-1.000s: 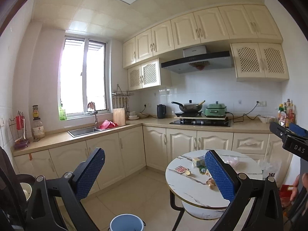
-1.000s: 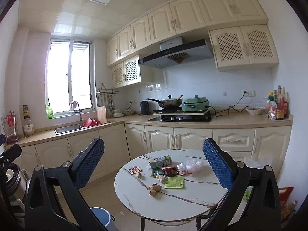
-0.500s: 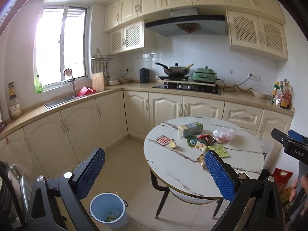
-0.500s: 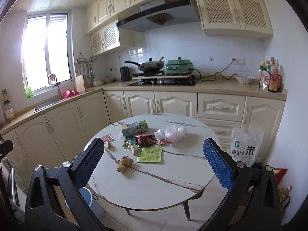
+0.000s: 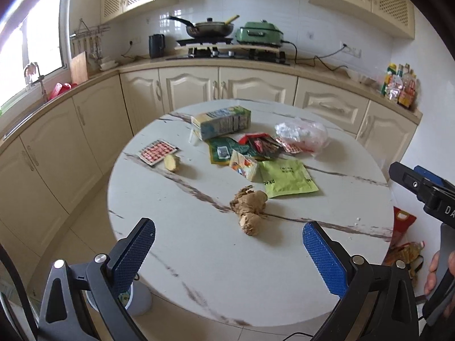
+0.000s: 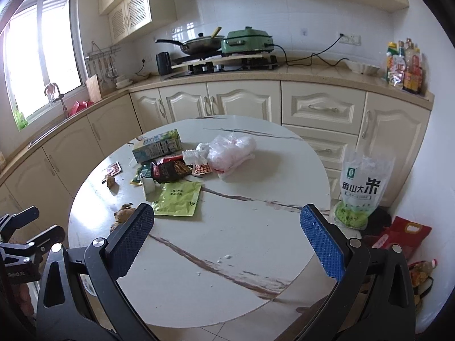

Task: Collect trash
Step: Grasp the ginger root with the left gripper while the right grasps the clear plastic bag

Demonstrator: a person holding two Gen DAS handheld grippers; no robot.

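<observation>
Litter lies on a round marble table (image 5: pixel 199 255) (image 6: pixel 227 241). It includes a ginger root (image 5: pixel 250 207), a lime-green packet (image 5: pixel 287 179) (image 6: pixel 177 199), a drink carton (image 5: pixel 221 122) (image 6: pixel 157 145), a crumpled plastic bag (image 5: pixel 301 135) (image 6: pixel 231 150), a red blister pack (image 5: pixel 157 151) and dark snack wrappers (image 5: pixel 250 146) (image 6: pixel 167 167). My left gripper (image 5: pixel 229 253) hangs open above the table's near edge, just short of the ginger. Over the near right part of the table my right gripper (image 6: pixel 227 238) is open and empty.
A pale blue bin (image 5: pixel 136 298) stands on the floor under the table's left edge. A rice bag (image 6: pixel 361 187) and red bags (image 6: pixel 403 236) sit on the floor at the right. Cream cabinets (image 6: pixel 321 108) and a counter with a stove (image 5: pixel 227 52) run behind.
Both views have tilted down and closed in on the table, so the litter now fills the middle. Both grippers have stayed open.
</observation>
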